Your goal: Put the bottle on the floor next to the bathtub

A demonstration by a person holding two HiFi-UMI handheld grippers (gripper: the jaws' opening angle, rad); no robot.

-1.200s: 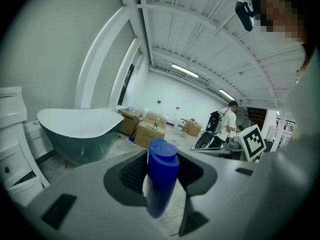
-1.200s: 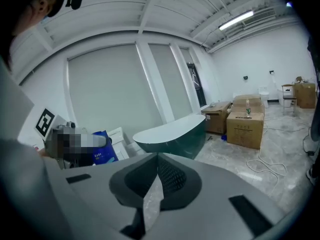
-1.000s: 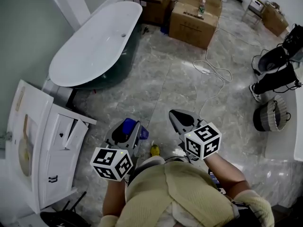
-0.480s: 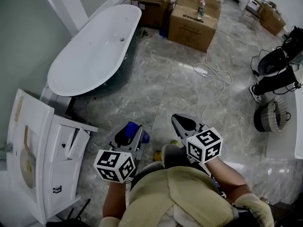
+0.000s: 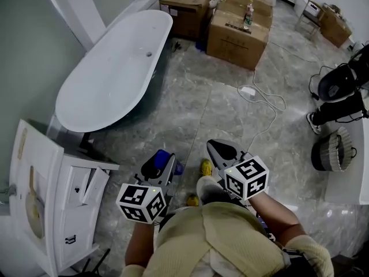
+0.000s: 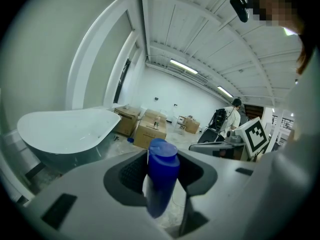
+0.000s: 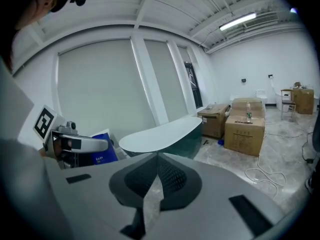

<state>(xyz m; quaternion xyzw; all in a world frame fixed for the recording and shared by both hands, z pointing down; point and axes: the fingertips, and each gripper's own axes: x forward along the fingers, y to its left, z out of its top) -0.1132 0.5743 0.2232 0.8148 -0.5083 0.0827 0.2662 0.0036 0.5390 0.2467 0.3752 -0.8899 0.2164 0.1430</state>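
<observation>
My left gripper [image 5: 158,167] is shut on a blue bottle [image 5: 164,156], held about waist height above the floor. In the left gripper view the bottle [image 6: 161,176] stands upright between the jaws, cap up. The white bathtub [image 5: 109,74] lies ahead to the left, some way off; it also shows in the left gripper view [image 6: 65,131] and the right gripper view [image 7: 160,134]. My right gripper [image 5: 215,147] is beside the left one, jaws shut [image 7: 157,158] with nothing in them. From the right gripper view the blue bottle [image 7: 102,154] shows at the left.
A white cabinet [image 5: 52,195] with open drawers stands at the near left. Cardboard boxes [image 5: 239,22] sit beyond the tub. A white cable [image 5: 259,97] trails over the marble floor. A woven basket [image 5: 331,152] and dark gear stand at right. Another person [image 6: 232,115] stands far off.
The view has moved forward a little, so the bathtub and boxes sit slightly nearer. Both grippers keep the same pose, and the bottle stays in the left one.
</observation>
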